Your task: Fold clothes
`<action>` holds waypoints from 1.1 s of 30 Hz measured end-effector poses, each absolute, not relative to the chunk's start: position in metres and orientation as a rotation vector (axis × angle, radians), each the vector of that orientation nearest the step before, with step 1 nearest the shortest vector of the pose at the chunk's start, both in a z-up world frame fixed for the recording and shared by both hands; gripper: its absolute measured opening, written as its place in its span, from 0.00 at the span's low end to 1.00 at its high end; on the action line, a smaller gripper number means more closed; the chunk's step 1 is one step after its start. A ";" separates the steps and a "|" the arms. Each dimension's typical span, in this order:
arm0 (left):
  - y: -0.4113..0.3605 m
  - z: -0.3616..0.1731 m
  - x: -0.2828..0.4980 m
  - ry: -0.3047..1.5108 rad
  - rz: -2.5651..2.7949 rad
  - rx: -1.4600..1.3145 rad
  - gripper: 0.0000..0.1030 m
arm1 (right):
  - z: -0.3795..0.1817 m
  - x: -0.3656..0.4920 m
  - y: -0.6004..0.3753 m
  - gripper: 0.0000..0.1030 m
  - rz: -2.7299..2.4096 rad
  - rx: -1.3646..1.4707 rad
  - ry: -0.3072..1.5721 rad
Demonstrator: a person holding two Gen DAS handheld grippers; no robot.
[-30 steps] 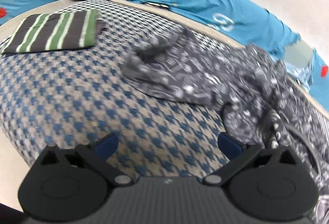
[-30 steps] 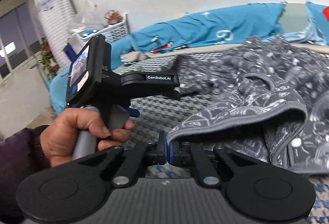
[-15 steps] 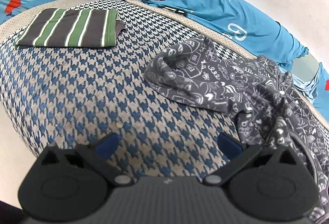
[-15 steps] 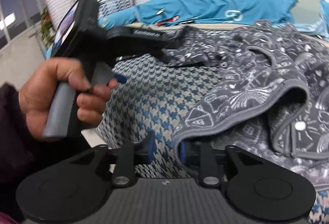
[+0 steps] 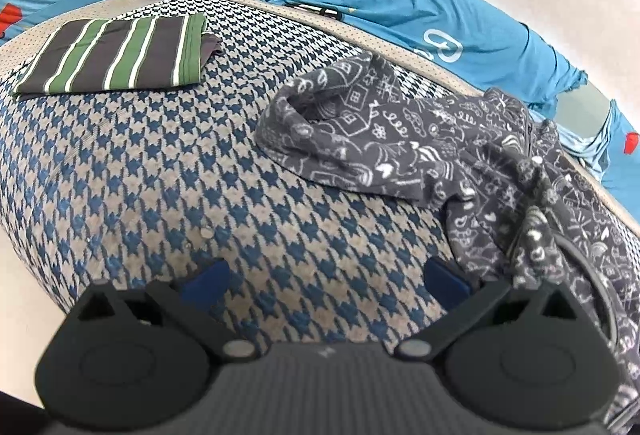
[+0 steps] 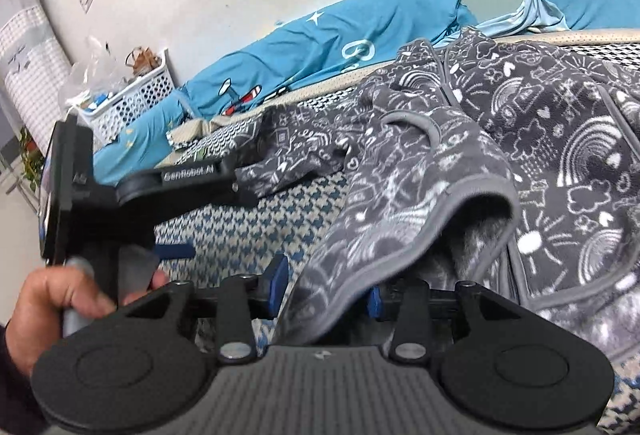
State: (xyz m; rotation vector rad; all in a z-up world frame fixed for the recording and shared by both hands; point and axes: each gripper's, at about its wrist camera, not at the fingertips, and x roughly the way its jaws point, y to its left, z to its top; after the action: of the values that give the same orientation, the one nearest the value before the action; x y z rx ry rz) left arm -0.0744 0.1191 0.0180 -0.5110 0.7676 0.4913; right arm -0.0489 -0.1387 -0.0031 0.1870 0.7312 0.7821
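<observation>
The right gripper [image 6: 326, 285] has just been opening its jaws; the grey-trimmed hem of the dark grey fleece garment with white doodle print [image 6: 520, 139] droops between them, released. The left gripper [image 5: 325, 277] hangs with jaws spread wide over bare blue-and-beige houndstooth bed cover [image 5: 160, 175] — nothing grasped. Farther off lies a folded green-striped grey shirt [image 5: 116, 53], well apart from the garment.
</observation>
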 end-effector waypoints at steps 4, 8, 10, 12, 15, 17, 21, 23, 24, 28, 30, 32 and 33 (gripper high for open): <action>0.120 0.013 -0.072 0.780 0.506 -0.515 1.00 | -0.007 -0.042 -0.140 0.10 0.788 0.217 0.766; 0.120 0.008 -0.063 0.792 0.535 -0.487 1.00 | -0.001 -0.045 -0.146 0.08 0.832 0.242 0.759; 0.119 0.006 -0.056 0.791 0.563 -0.438 1.00 | 0.005 -0.046 -0.148 0.07 0.878 0.252 0.750; 0.120 0.005 -0.047 0.781 0.580 -0.402 1.00 | 0.010 -0.048 -0.150 0.07 0.932 0.272 0.742; 0.121 0.000 -0.034 0.774 0.576 -0.379 1.00 | 0.016 -0.052 -0.156 0.07 1.014 0.312 0.739; 0.120 -0.005 -0.023 0.787 0.576 -0.355 1.00 | 0.019 -0.054 -0.158 0.07 1.046 0.331 0.736; 0.115 -0.015 -0.003 0.797 0.581 -0.320 1.00 | 0.021 -0.051 -0.162 0.07 1.065 0.382 0.743; 0.114 -0.017 0.005 0.789 0.579 -0.302 1.00 | 0.021 -0.049 -0.167 0.07 1.064 0.411 0.748; 0.114 -0.019 0.010 0.786 0.573 -0.297 1.00 | 0.021 -0.047 -0.170 0.07 1.061 0.423 0.749; 0.111 -0.025 0.030 0.777 0.587 -0.245 1.00 | 0.021 -0.040 -0.180 0.07 1.058 0.470 0.754; 0.113 -0.028 0.038 0.766 0.612 -0.233 1.00 | 0.020 -0.038 -0.181 0.07 1.057 0.474 0.760; 0.116 -0.029 0.045 0.756 0.638 -0.233 1.00 | 0.018 -0.035 -0.183 0.07 1.058 0.478 0.766; 0.119 -0.028 0.048 0.752 0.659 -0.237 1.00 | 0.017 -0.035 -0.183 0.07 1.061 0.478 0.768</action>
State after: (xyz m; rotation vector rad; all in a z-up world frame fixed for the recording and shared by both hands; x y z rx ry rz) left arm 0.0483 0.1188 -0.0282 -0.2373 0.7516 0.6587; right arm -0.0347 -0.1829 0.0175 0.4781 0.7683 1.0609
